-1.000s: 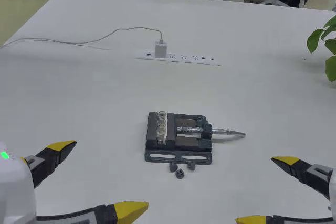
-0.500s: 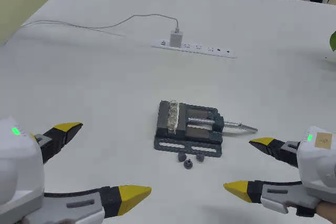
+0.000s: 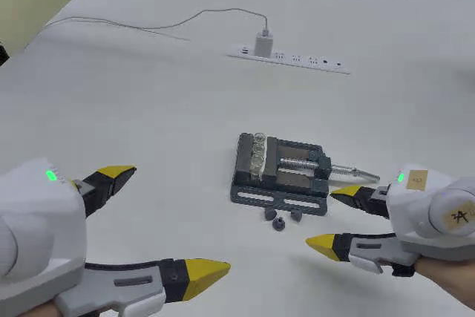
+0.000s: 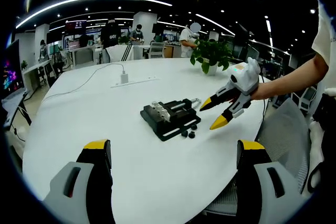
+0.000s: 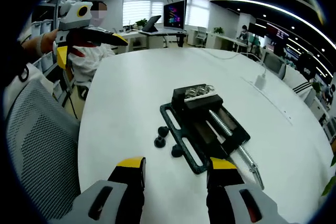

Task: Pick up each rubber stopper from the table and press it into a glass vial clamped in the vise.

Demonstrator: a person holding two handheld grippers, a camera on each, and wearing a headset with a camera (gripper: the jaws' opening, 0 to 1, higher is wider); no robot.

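— White tabletop (image 3: 148, 109), wide and mostly bare. Where do the rubber stoppers (image 3: 280, 219) lie?
— Three of them, dark, sit in a loose cluster on the tabletop. They are just beside the near flange of the vise (image 3: 297, 183), on the person's side.
— And the glass vials (image 3: 257, 152)?
— They stand upright in a row, clamped between the vise's blocks at its left end in the head view. Whether any is already stopped I cannot tell.
— Which way does the vise run?
— Its long axis goes left to right in the head view. The screw (image 3: 297, 159) lies along it, and the metal handle (image 3: 355, 174) sticks out to the right, toward the right gripper (image 3: 326, 217).
— How does that gripper stand?
— It is low, just right of the stoppers, with its tips pointing their way. Its jaws are apart with nothing between them, and bare tabletop lies between tips and stoppers. One tip is near the handle's end.
— The left gripper (image 3: 174, 220)?
— It is well apart from the vise, to the left and nearer the person. Its jaws are spread wide and hold nothing.
— Farther out?
— Beyond the vise lies a white power strip (image 3: 289, 59) with a charger (image 3: 264, 41) plugged in, and a cable (image 3: 148, 26) trails off to the left. In the left gripper view a potted plant (image 4: 210, 56) stands at the tabletop's far edge. The right gripper view shows a mesh chair (image 5: 37, 145) beside the tabletop.
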